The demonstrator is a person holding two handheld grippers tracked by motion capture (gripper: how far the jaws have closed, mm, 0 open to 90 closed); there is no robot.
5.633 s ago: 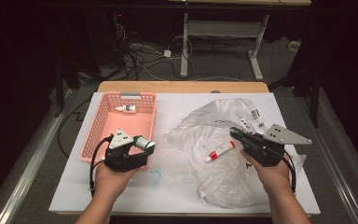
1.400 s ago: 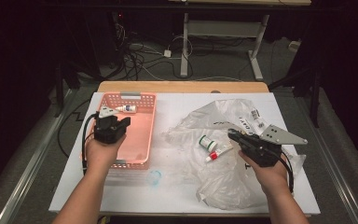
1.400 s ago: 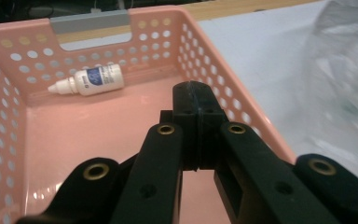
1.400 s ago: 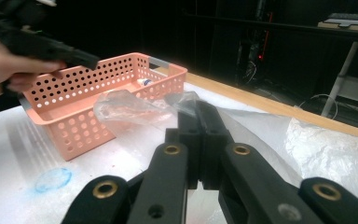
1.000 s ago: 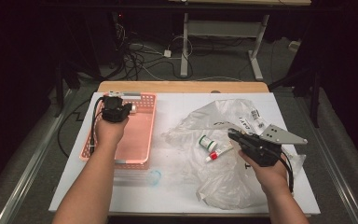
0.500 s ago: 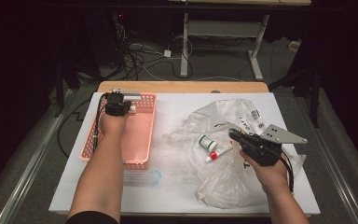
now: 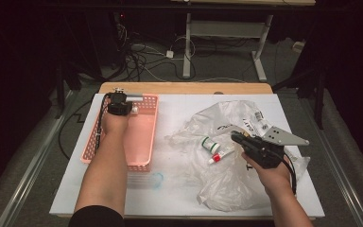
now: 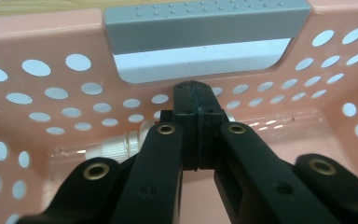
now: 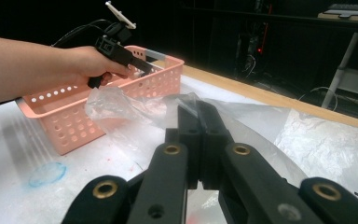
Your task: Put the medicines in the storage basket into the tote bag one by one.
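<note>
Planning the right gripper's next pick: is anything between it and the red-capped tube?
Nothing visible: the tube lies bare on the plastic bag beside the right gripper; the green-capped jar sits next to it, off that line.

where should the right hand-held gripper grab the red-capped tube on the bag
Grip the red-capped tube across its white body, coming from above: it lies flat and slanted on the plastic bag, so the jaws should close across its narrow width, clear of the green-capped jar beside it.

Table (image 7: 179, 109) brightly lit from above, surroundings dark; glare on plastic bag (image 7: 227, 175); near claws blurred.
</note>
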